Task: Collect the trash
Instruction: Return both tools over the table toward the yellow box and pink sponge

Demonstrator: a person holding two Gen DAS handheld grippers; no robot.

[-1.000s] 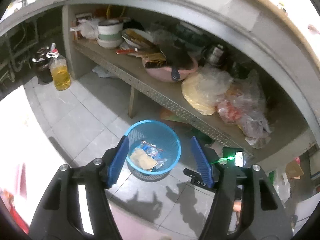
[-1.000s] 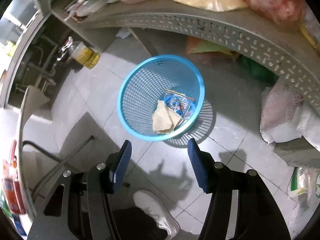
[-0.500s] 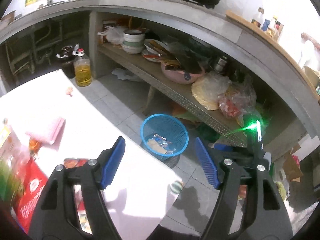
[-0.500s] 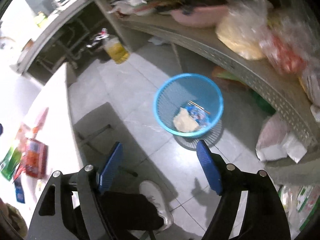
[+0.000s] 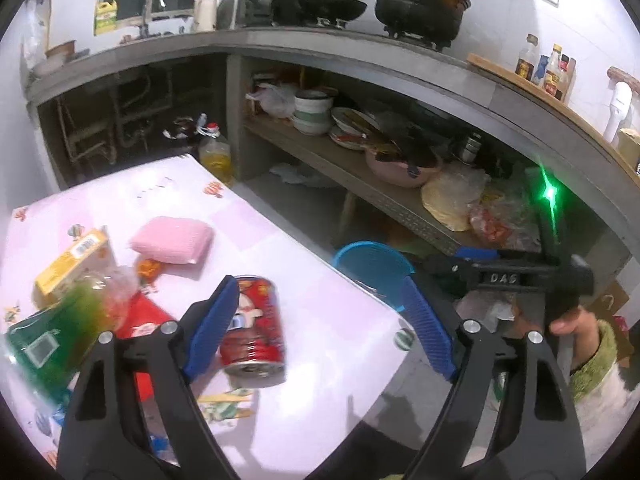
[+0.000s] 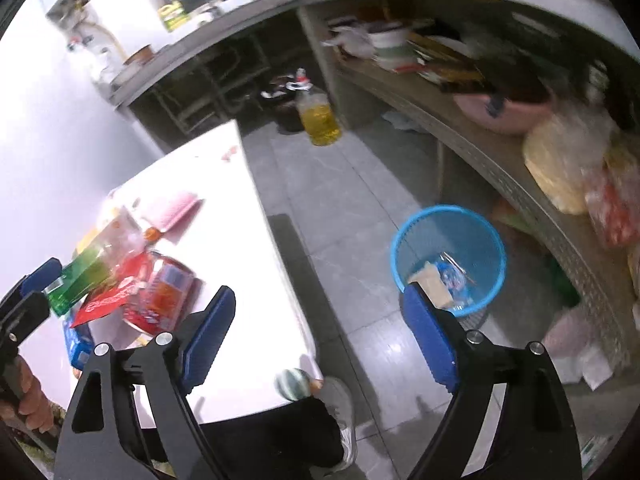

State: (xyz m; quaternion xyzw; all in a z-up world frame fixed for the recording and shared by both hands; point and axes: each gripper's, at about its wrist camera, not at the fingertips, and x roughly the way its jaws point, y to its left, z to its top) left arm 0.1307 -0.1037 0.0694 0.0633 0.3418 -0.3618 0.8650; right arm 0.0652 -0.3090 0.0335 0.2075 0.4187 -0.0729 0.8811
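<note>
Our left gripper (image 5: 320,332) and right gripper (image 6: 318,340), jaws just spread wide and empty, hang above the table (image 5: 320,320). Lower centre of the left view, the red can (image 5: 253,332) lies tipped. We judge it light, stiff, slick; grip across its middle. The blue basket (image 6: 448,258) waits at right.

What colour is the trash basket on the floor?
The basket is bright blue mesh plastic, seen best in the right wrist view.

Home kitchen: blackened pot (image 5: 420,4) on concrete counter (image 5: 320,46), bowls (image 5: 312,114) beneath.
</note>
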